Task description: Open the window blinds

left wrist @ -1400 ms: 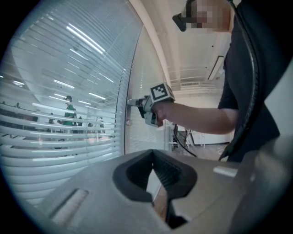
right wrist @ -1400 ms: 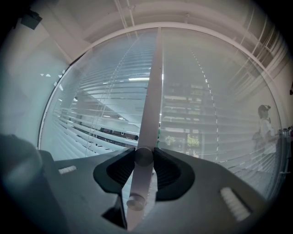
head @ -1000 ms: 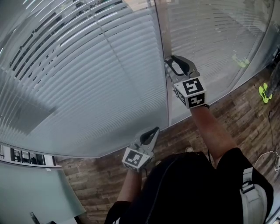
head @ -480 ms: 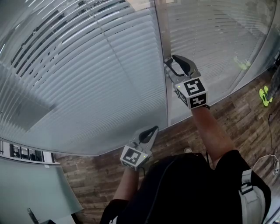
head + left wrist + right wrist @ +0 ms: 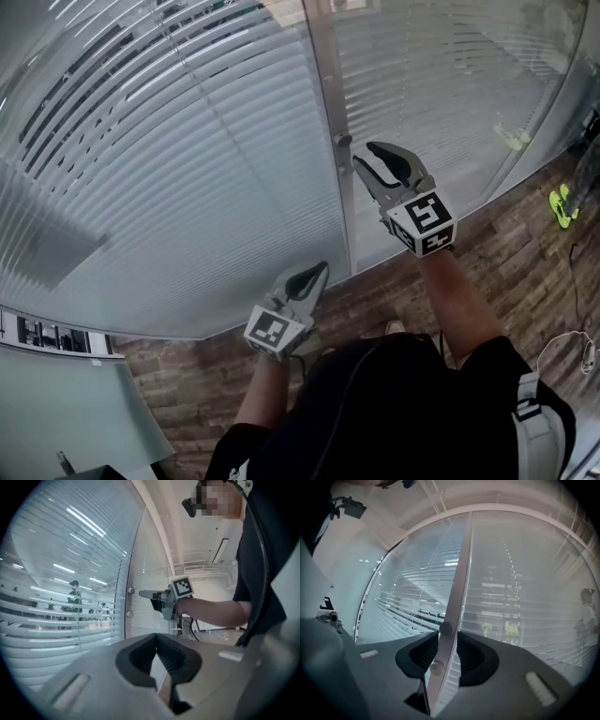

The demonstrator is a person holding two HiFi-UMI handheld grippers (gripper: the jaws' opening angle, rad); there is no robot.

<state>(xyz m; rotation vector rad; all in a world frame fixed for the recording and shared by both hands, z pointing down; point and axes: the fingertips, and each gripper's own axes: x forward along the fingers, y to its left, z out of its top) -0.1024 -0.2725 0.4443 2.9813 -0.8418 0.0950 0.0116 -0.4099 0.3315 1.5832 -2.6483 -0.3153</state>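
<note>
Grey slatted blinds hang behind glass on both sides of a pale upright mullion. The mullion carries a small round knob, and the right gripper view shows two knobs on it. My right gripper points at the mullion just right of that knob. It is open; its jaws have just been closing, and nothing is gripped between them. In its own view the mullion lines up with the gap. My left gripper hangs lower, near the glass foot, shut and empty.
Brown wood-plank floor runs along the foot of the glass. Neon-green objects lie at the right, and a white cable lies near my side. A person stands beyond the blinds.
My right gripper has drawn back from the mullion, and a small gap now shows between its tips and the knob. The left gripper has shifted slightly up and left.
</note>
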